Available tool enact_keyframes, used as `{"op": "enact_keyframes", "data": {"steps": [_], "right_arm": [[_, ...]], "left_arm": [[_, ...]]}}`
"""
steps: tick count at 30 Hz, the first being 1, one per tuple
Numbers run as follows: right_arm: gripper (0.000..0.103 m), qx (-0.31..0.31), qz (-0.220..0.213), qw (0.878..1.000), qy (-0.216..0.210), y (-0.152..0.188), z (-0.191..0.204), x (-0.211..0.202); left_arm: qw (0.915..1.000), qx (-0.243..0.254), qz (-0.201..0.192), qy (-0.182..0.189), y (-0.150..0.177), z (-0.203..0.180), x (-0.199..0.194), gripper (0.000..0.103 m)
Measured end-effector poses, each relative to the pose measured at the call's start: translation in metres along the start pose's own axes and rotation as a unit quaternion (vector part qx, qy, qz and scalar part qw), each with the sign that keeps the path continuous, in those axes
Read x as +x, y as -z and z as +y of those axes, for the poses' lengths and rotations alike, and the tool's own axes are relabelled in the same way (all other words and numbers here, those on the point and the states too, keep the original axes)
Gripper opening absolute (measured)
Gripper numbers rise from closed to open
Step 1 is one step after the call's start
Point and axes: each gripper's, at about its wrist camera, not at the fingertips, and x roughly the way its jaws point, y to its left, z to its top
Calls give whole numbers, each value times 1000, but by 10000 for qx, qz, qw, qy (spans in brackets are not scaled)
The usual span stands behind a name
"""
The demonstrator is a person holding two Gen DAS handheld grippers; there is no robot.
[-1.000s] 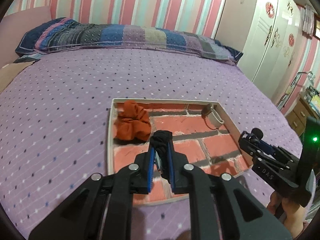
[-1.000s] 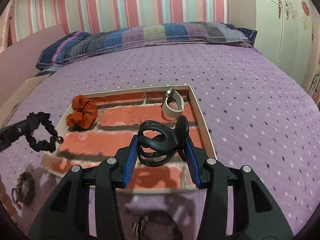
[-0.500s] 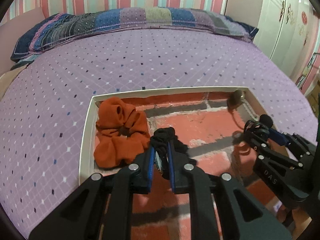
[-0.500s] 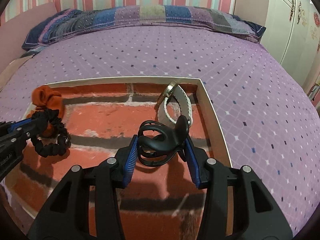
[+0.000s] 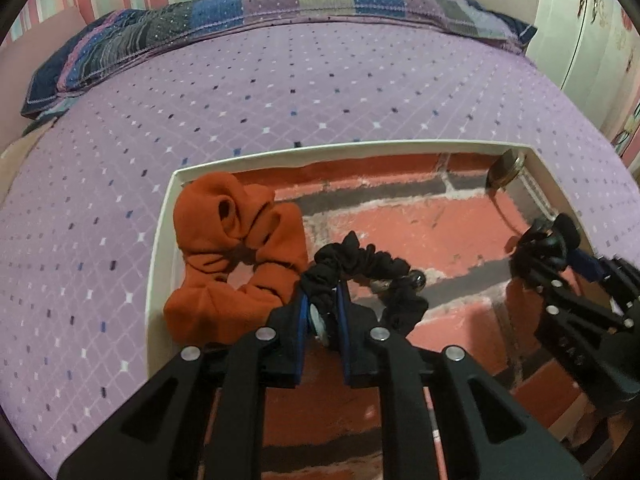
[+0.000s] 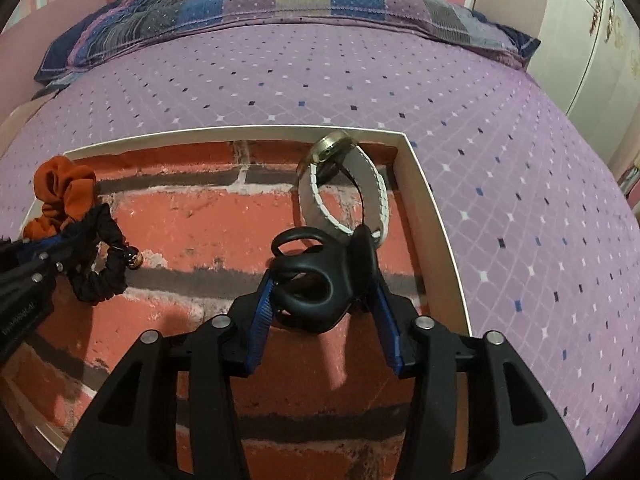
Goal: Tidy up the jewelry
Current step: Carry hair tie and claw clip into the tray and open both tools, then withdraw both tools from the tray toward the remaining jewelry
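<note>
A white-rimmed tray (image 5: 160,248) with a brick-print floor lies on the bed. My left gripper (image 5: 323,300) pinches a black scrunchie (image 5: 372,264) with a small charm; its jaws are just starting to open, and the loop rests on the tray floor beside an orange scrunchie (image 5: 224,248). My right gripper (image 6: 322,280) is low over the tray's right half (image 6: 436,216). Its jaws are opening, and both pads still touch a black hair claw clip (image 6: 320,276). A white-band watch (image 6: 352,184) leans in the far right corner, just beyond the clip.
A purple dotted bedsheet (image 6: 500,140) surrounds the tray on all sides. A patchwork pillow (image 5: 280,8) lies along the far edge under a striped wall. White wardrobe doors (image 6: 592,40) stand at the right.
Both grippers have come down and forward into the tray. The black scrunchie's loop has spread out to the right of the left jaws onto the tray floor. The claw clip is now close to the watch.
</note>
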Motion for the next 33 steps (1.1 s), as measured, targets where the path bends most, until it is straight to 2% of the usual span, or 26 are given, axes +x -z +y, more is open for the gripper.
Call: {"op": "enact_keyframes", "data": {"steps": [1,2,4,5,9,11,14,19,33], "right_arm": [[68,-2,-47,10000,-24,1,-1,-5],[71,11,-108,9999,-110,2,-3,-11],[82,32,-224,9995,-231,3,-5,-24],[85,24,-248,9994,-233,3,-7,-29],[95,-82,-444,9988,-190,4,-19,-56],[99,-45,-534,9984,-161,5,-27,-69],[99,56,-656,9977,-151,7,-39,-94],[99,98,-727,9973,38,18,-54,-127],[99,372,-997,9943,17,71,-53,-198]], "left_arm": [[10000,49,20,-59,1,0,-2,23],[10000,74,6,-49,1,1,-6,42],[9996,139,-231,-120,3,1,-21,64],[9991,163,-341,-202,5,2,-28,70],[9989,117,-451,-80,6,6,-55,70],[9981,118,-610,-18,7,8,-74,77],[9963,84,-851,-93,11,14,-104,87],[9947,-1,-1025,100,25,25,-143,88],[9906,-98,-1363,-47,87,54,-227,92]]}}
